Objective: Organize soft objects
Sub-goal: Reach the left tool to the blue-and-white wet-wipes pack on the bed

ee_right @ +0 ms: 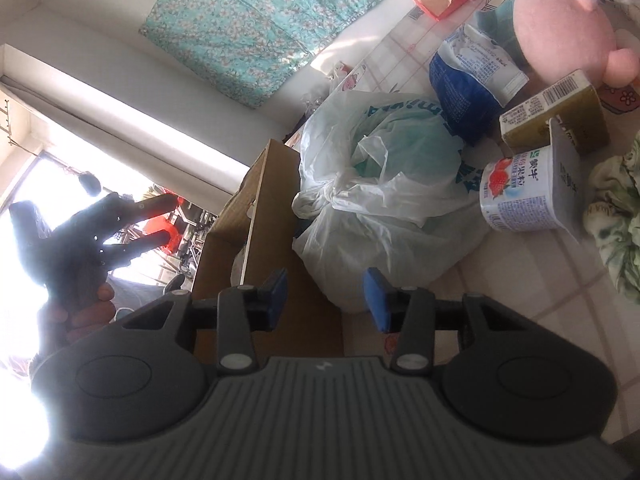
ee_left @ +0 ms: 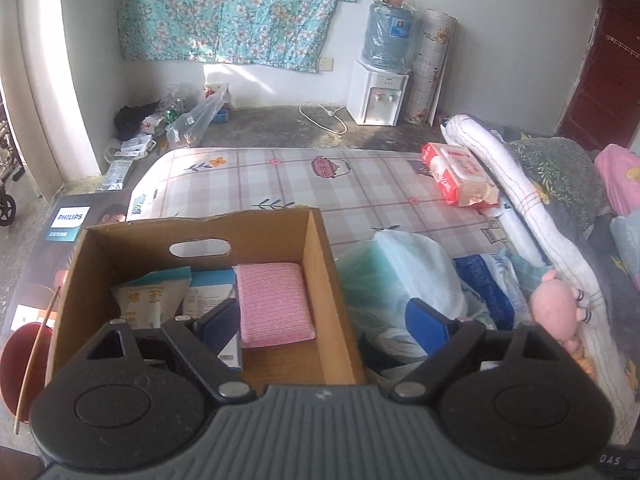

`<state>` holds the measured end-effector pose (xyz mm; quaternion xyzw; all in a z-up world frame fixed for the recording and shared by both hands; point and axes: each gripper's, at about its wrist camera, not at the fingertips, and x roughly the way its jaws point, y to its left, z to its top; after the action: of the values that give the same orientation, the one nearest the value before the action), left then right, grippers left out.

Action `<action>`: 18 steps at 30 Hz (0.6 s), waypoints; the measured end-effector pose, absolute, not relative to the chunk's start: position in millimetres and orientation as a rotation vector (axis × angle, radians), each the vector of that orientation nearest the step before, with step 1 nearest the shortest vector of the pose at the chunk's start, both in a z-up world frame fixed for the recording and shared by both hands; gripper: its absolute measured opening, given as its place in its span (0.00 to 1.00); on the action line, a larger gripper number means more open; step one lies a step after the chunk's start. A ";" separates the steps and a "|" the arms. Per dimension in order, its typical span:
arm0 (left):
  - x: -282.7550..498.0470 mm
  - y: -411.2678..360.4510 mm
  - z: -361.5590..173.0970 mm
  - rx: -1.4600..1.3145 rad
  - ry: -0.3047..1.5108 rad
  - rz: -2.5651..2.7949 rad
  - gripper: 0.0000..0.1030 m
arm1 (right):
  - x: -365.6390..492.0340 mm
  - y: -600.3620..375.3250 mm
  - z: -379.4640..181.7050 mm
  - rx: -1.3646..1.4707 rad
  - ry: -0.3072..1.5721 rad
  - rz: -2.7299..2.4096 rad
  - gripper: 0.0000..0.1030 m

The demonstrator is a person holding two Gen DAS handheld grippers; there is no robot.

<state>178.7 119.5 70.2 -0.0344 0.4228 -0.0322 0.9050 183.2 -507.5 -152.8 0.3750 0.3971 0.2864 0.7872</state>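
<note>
Bed sheet (ee_left: pixel 280 184) carries our cardboard box (ee_left: pixel 320 280); pink sponge (ee_left: pixel 274 304) lies inside. Left gripper (ee_left: pixel 324 320) spread wide above the box's right wall, right gripper (ee_right: pixel 326 294) spread, both empty. Pink plush (ee_right: pixel 560 28) sits beyond white bag (ee_right: pixel 380 184).

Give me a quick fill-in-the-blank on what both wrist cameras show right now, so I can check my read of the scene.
1. The pink sponge lies inside the ____ box.
2. The left tongs and the right tongs are both ____, with nothing between the fingers.
3. The picture on the yogurt cup is a ____.
4. The plush toy on the bed is ____ in colour.

Missing words: cardboard; open; strawberry; pink
</note>
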 end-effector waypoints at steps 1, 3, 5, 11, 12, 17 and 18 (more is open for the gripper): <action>180.9 110.6 69.8 -0.086 0.884 -0.082 0.88 | 183.4 -511.0 -154.0 0.814 0.853 0.612 0.41; 186.7 93.9 68.1 -0.102 0.906 -0.107 0.88 | 184.4 -521.3 -156.8 0.832 0.843 0.597 0.41; 194.5 72.8 64.6 -0.115 0.939 -0.135 0.88 | 186.7 -528.8 -157.7 0.841 0.829 0.587 0.41; 219.2 16.6 56.0 -0.112 0.993 -0.213 0.88 | 204.7 -547.6 -158.1 0.850 0.794 0.551 0.41; 223.5 7.8 53.9 -0.105 0.996 -0.224 0.88 | 208.5 -548.7 -158.0 0.845 0.790 0.546 0.41; 249.6 -31.6 38.8 -0.089 1.024 -0.269 0.88 | 236.1 -553.4 -157.0 0.791 0.768 0.487 0.41; 256.6 -38.4 33.8 -0.090 1.035 -0.280 0.87 | 243.2 -552.6 -156.6 0.773 0.764 0.472 0.41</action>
<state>256.6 -38.4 33.8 -0.0429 0.4928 -0.1334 0.8588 243.2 -552.6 -156.6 0.3642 0.3599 0.2226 0.8296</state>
